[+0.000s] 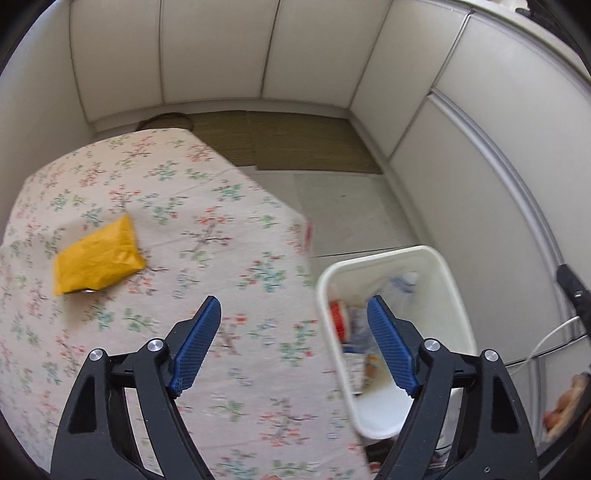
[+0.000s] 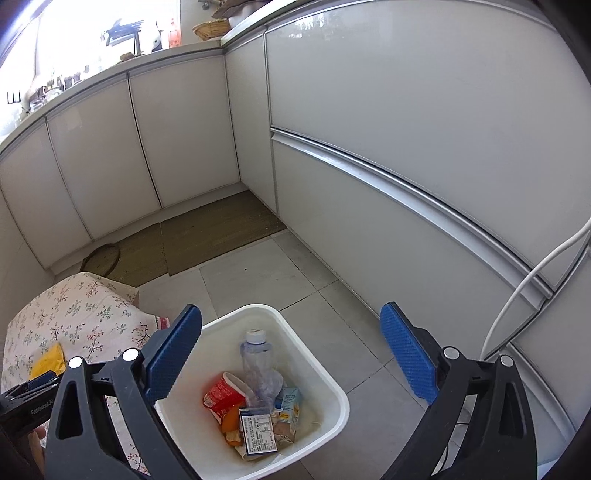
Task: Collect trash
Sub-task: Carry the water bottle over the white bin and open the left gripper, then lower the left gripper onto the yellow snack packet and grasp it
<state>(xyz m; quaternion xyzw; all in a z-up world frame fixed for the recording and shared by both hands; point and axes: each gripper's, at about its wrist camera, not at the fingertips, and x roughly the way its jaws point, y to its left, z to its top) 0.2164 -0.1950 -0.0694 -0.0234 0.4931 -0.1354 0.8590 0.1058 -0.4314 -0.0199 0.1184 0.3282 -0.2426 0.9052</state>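
Plainly, both jaws stand wide and empty: the left hand-held gripper (image 1: 293, 321) over the bench (image 1: 229, 221) edge, the right hand-held gripper (image 2: 291, 332) above the white bin (image 2: 332, 384). Farther left on the bench lies a yellow packet (image 1: 98, 254); the left one should straddle it squarely before closing.

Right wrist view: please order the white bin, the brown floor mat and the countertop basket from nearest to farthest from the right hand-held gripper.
1. White bin: just below the open right hand-held gripper, holding trash.
2. Brown floor mat: on the floor beyond the bin, against the cabinets.
3. Countertop basket: top of the view, on the counter.
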